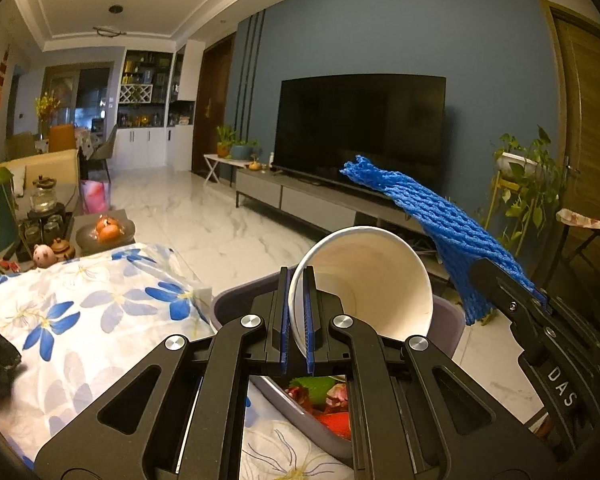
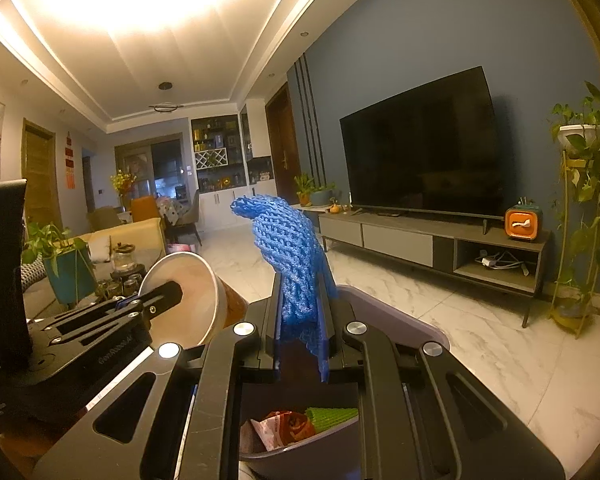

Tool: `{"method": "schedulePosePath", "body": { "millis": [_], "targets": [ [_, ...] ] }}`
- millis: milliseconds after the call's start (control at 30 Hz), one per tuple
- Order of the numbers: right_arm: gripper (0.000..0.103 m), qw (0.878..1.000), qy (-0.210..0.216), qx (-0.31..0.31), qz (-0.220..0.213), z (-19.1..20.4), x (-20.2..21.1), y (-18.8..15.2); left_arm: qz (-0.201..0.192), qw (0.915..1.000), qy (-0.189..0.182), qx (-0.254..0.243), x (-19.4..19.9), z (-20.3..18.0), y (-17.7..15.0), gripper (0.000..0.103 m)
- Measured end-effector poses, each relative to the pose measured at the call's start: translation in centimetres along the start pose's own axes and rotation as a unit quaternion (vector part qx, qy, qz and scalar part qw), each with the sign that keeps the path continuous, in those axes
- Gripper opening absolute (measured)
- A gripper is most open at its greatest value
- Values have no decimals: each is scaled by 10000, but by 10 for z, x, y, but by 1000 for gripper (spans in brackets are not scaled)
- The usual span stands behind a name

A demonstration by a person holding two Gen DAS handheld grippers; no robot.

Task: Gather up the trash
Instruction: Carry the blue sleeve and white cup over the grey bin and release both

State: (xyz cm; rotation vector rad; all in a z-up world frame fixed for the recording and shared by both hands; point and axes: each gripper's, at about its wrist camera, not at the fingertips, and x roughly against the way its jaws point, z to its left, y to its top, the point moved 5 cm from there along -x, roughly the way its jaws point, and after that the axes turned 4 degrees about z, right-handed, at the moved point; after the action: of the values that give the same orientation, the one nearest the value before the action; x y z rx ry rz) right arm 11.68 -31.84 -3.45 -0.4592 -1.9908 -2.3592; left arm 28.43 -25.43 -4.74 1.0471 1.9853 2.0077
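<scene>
My left gripper (image 1: pixel 297 316) is shut on the rim of a white paper cup (image 1: pixel 374 280), which lies tilted with its mouth towards the camera, above a grey bin (image 1: pixel 446 322). The bin holds red and green wrappers (image 1: pixel 324 394). My right gripper (image 2: pixel 302 320) is shut on a blue foam net (image 2: pixel 285 240) that sticks up over the same bin (image 2: pixel 388 312). In the left wrist view the net (image 1: pixel 432 216) and the right gripper (image 1: pixel 540 300) appear at the right. In the right wrist view the cup (image 2: pixel 187 296) and the left gripper (image 2: pixel 127 304) appear at the left.
A table with a blue-flowered cloth (image 1: pixel 79 312) lies left of the bin. Beyond it stand a fruit plate (image 1: pixel 107 230), tea ware (image 1: pixel 43 200) and a potted plant (image 2: pixel 63 260). A TV (image 1: pixel 360 128) on a low cabinet (image 2: pixel 432 240) and a plant stand (image 2: pixel 580 200) line the blue wall.
</scene>
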Motion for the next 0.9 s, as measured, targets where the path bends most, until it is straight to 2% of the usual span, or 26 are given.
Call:
{"method": "schedulePosePath", "body": {
  "millis": [267,333,433,467,533,567,600,633,800,900],
  "targets": [
    [16,10000,67,6,55,1,-6,-3,21,10000,-32,87,-9,3,-3,6],
    [23,10000,83,-16,45,2,-7,-3,46,9999,3,104,-12,3,-4,6],
    [45,10000,75,-35,34,0,-9,-5,95,9998,-17,181,-17,5,-5,6],
    [48,10000,65,-41,25,0,-9,-5,126,9997,-17,203,-19,6,-7,7],
    [50,10000,31,-51,-3,-1,-8,-6,203,9995,18,243,-22,9,-9,27],
    [50,10000,31,-66,-2,-2,-8,-6,220,9994,4,267,-22,10,-10,34],
    [50,10000,27,-80,3,-3,-8,-6,212,9993,27,302,-21,12,-11,48],
    [51,10000,18,-88,8,-4,-7,-6,162,9993,87,338,-19,15,-12,55],
    [54,9999,-27,-163,0,-7,-2,-7,41,9986,296,427,-6,26,-15,73],
    [61,9999,-58,-147,-7,-5,4,-8,6,9975,508,482,8,34,-19,81]
  ]
}}
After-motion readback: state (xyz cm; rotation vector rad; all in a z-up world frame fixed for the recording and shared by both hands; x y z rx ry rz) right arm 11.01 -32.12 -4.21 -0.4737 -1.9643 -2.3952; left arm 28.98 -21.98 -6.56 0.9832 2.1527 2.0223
